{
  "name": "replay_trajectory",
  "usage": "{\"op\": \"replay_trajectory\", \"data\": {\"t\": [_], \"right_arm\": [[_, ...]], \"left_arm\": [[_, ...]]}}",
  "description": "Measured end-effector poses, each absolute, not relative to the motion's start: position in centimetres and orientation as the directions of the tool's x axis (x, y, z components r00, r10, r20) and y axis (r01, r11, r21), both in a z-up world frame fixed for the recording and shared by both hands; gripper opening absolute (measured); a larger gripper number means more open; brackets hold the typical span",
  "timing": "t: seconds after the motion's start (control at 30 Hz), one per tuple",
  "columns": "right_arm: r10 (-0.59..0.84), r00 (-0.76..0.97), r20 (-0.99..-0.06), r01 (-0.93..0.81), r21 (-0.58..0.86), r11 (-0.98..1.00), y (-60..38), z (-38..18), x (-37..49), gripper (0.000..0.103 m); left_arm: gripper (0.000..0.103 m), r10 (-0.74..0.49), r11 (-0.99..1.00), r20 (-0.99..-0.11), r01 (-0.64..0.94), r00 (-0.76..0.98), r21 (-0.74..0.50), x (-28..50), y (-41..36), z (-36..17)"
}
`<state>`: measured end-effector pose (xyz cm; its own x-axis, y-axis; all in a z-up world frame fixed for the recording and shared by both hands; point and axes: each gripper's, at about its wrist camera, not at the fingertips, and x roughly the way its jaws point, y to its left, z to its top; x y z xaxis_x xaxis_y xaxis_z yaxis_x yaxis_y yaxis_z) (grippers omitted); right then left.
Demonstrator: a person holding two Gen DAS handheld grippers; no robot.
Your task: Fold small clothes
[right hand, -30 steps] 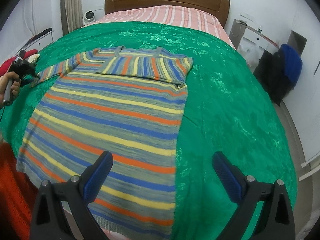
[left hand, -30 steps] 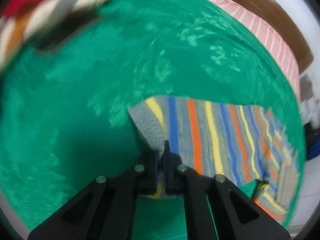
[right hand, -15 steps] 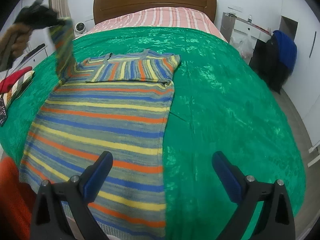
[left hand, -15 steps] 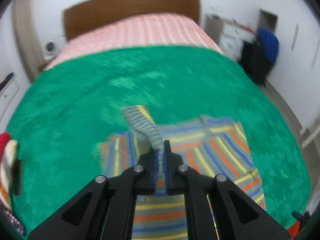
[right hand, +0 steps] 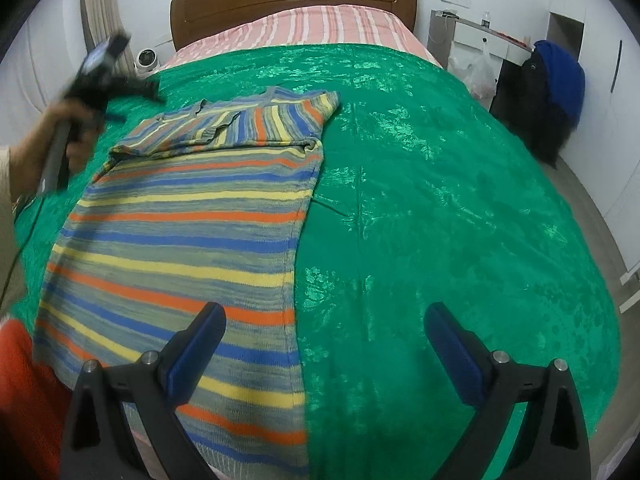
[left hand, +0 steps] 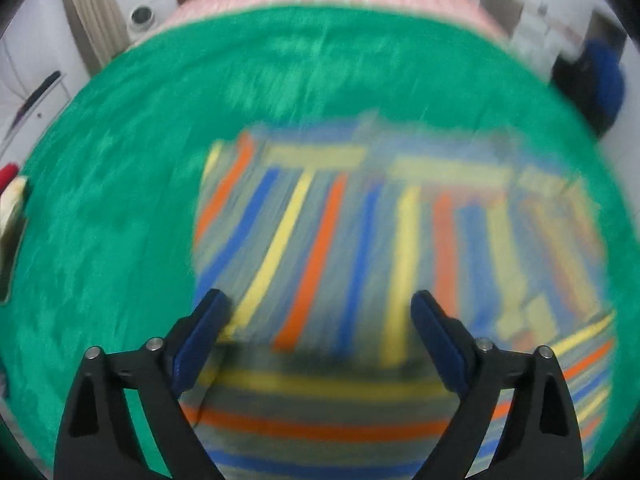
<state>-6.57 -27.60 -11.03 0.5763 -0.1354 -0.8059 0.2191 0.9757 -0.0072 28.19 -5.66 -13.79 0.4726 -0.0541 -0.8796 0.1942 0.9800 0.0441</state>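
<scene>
A striped knit sweater [right hand: 188,232], grey with orange, yellow and blue bands, lies flat on a green bedspread [right hand: 440,208]. Both sleeves are folded across its chest near the collar [right hand: 240,128]. In the blurred left wrist view the sweater [left hand: 360,248] fills the middle, and my left gripper [left hand: 318,320] is open and empty just above the folded sleeves. My left gripper also shows in the right wrist view [right hand: 100,76], held by a hand at the sweater's far left. My right gripper [right hand: 324,344] is open and empty above the sweater's hem and right edge.
A wooden headboard [right hand: 292,4] and pink striped bedding [right hand: 320,24] lie beyond the bedspread. A chair with dark and blue clothes [right hand: 552,88] stands at the right. Red and cream folded clothes [left hand: 12,192] lie at the bed's left edge. An orange cloth [right hand: 24,392] hangs near the bottom left.
My left gripper carried the left sleeve up and across onto the chest, then opened and let it go. My right gripper has stayed open and shifted slightly.
</scene>
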Motion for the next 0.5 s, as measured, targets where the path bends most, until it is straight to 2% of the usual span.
{"op": "replay_trajectory", "data": {"t": [0.03, 0.07, 0.1, 0.17, 0.23, 0.3, 0.43, 0.5], "right_arm": [[-0.136, 0.580, -0.803, 0.218, -0.008, 0.976, -27.7, -10.9, -6.6, 0.099], [-0.140, 0.585, -0.799, 0.217, -0.012, 0.976, -27.8, -10.7, -6.6, 0.099], [-0.147, 0.590, -0.794, 0.219, -0.017, 0.976, -28.0, -10.5, -6.7, 0.099], [-0.174, 0.609, -0.774, 0.234, -0.034, 0.972, -28.7, -9.9, -6.8, 0.099], [-0.208, 0.626, -0.752, 0.254, -0.055, 0.966, -29.6, -9.6, -6.6, 0.099], [-0.245, 0.631, -0.736, 0.280, -0.078, 0.957, -30.9, -9.6, -5.9, 0.099], [-0.283, 0.638, -0.716, 0.333, -0.074, 0.940, -33.8, -9.8, -3.7, 0.099], [-0.284, 0.653, -0.702, 0.332, -0.072, 0.940, -34.8, -9.9, -2.3, 0.099]], "left_arm": [[0.076, -0.044, 0.979, -0.881, 0.195, 0.471, 0.056, 27.4, -5.1, -14.4], [0.076, -0.070, 0.978, -0.865, 0.205, 0.497, 0.039, 26.2, -4.4, -14.0], [0.077, -0.090, 0.977, -0.852, 0.213, 0.516, 0.026, 25.3, -3.9, -13.5], [0.091, -0.138, 0.971, -0.802, 0.238, 0.581, 0.006, 22.3, -1.9, -11.5], [0.099, -0.150, 0.968, -0.759, 0.250, 0.633, 0.017, 20.2, 0.2, -9.9], [0.099, -0.141, 0.968, -0.736, 0.248, 0.662, 0.038, 18.9, 2.4, -9.1], [0.099, -0.044, 0.982, -0.739, 0.166, 0.673, 0.092, 19.0, 7.5, -10.1], [0.099, -0.025, 0.993, -0.747, 0.103, 0.664, 0.058, 20.4, 9.8, -10.9]]}}
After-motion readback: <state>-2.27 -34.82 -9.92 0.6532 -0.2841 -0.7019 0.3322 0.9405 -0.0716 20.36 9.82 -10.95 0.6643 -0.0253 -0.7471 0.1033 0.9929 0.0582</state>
